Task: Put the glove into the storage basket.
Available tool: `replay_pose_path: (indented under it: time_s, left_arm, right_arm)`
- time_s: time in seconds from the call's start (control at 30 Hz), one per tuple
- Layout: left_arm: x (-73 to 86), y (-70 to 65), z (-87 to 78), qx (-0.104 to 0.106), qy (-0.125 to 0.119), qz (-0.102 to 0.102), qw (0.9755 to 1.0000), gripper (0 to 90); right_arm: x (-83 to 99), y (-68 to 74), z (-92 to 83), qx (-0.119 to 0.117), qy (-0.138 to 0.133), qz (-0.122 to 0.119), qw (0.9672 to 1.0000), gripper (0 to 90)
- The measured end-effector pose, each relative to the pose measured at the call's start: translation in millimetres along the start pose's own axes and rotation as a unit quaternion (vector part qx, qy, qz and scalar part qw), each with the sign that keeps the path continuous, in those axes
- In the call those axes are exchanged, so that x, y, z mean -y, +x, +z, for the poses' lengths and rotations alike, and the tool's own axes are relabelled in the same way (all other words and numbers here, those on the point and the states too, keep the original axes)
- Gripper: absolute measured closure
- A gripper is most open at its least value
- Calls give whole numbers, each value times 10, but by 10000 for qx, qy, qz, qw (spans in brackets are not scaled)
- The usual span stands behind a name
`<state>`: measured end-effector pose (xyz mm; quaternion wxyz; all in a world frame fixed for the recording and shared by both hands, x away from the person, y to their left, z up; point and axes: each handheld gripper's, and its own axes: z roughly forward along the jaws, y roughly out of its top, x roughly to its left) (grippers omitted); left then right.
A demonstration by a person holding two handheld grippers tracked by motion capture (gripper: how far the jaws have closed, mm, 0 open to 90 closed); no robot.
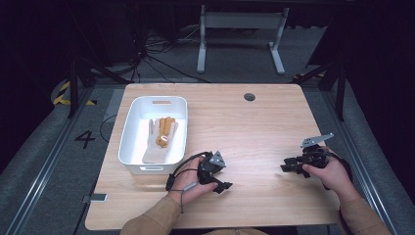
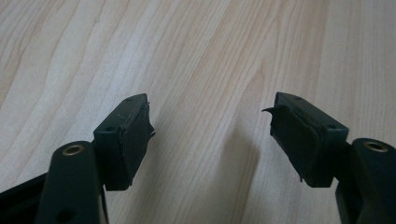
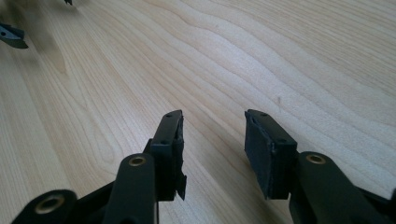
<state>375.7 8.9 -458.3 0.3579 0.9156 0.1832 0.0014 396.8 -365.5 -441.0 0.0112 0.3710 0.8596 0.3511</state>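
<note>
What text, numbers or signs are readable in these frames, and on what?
"4": dark numeral on the grey floor left of the table, in the high view.
Yellow and black hazard stripes on the floor further back: a marking, no words.
No print shows on the white bin, the glove or either gripper view.

A light wooden surface (image 1: 264, 127) is standing on grey carpeted floor (image 1: 235, 63) in a dim room. Behind it, a white table frame (image 1: 240, 29) is resting near black cables (image 1: 151, 54), while yellow-black hazard tape (image 1: 63, 93) is lying at left beside a painted number four (image 1: 84, 138).
</note>
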Motion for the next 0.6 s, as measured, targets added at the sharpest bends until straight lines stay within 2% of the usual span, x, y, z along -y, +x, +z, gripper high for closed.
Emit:
replay_pose_path:
  time_s: [0.17, 0.53, 0.6]
  left_arm:
    - [-9, -33, 20, -6, 169, 59, 9998, 286]
    - [-18, -49, 3, 3, 173, 130, 9998, 277]
    - [-20, -57, -8, -1, 159, 69, 9998, 273]
  right_arm:
    - [0, 6, 25, -22, 19, -37, 10000, 576]
    - [-12, 14, 44, -19, 53, -62, 10000, 573]
    - [-14, 18, 46, -9, 31, -80, 10000, 571]
